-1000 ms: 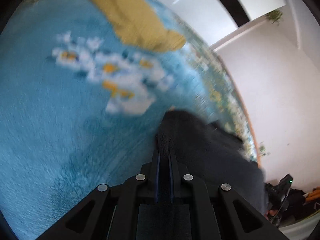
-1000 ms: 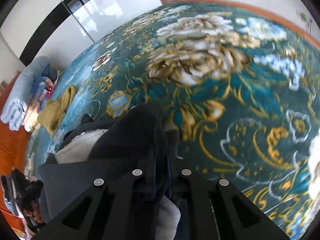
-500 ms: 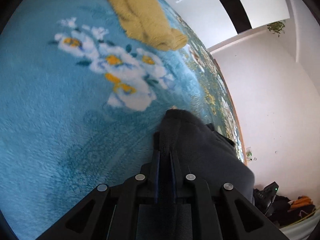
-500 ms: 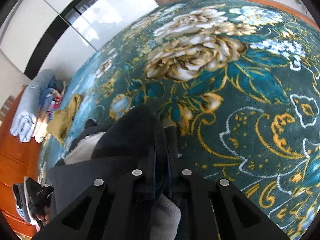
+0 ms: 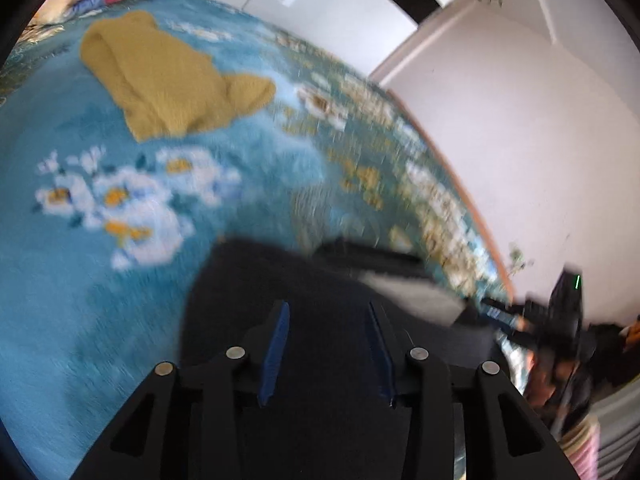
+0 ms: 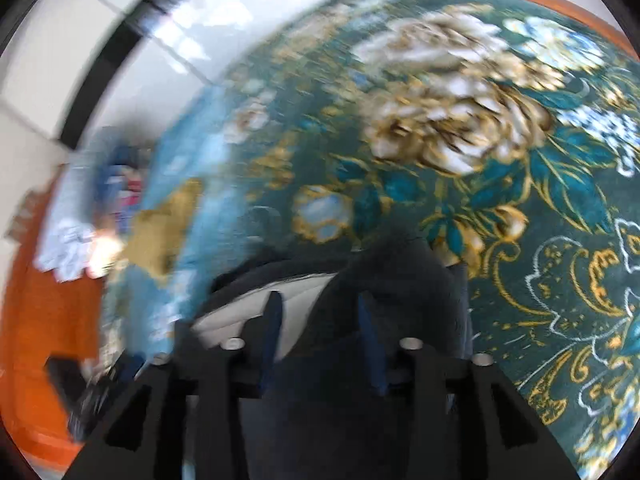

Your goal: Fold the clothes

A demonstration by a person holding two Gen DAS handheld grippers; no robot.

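Note:
A dark garment (image 5: 260, 280) with a pale lining (image 5: 412, 292) lies on the blue flowered carpet (image 5: 60, 280). My left gripper (image 5: 327, 306) hovers just over its near edge. Its jaws are opening and the blue pads stand apart without pressing the cloth. In the right wrist view the same dark garment (image 6: 400, 272) bunches up on the carpet (image 6: 540, 280), and its white lining (image 6: 296, 292) shows to the left. My right gripper (image 6: 319, 296) is above it, jaws opening, pads clear of the fabric. Both views are blurred.
A yellow knitted garment (image 5: 168, 80) lies farther out on the carpet, also visible as a yellow garment (image 6: 160, 236) at the left. Folded bedding (image 6: 68, 248) is stacked by the orange wooden floor (image 6: 44, 320). A white wall (image 5: 520, 140) borders the carpet. A blurred dark device (image 5: 564, 308) is at the right.
Both grippers were shut on the dark garment. Now their jaws stand apart, the cloth has dropped from them, and both have lifted and pulled back a little.

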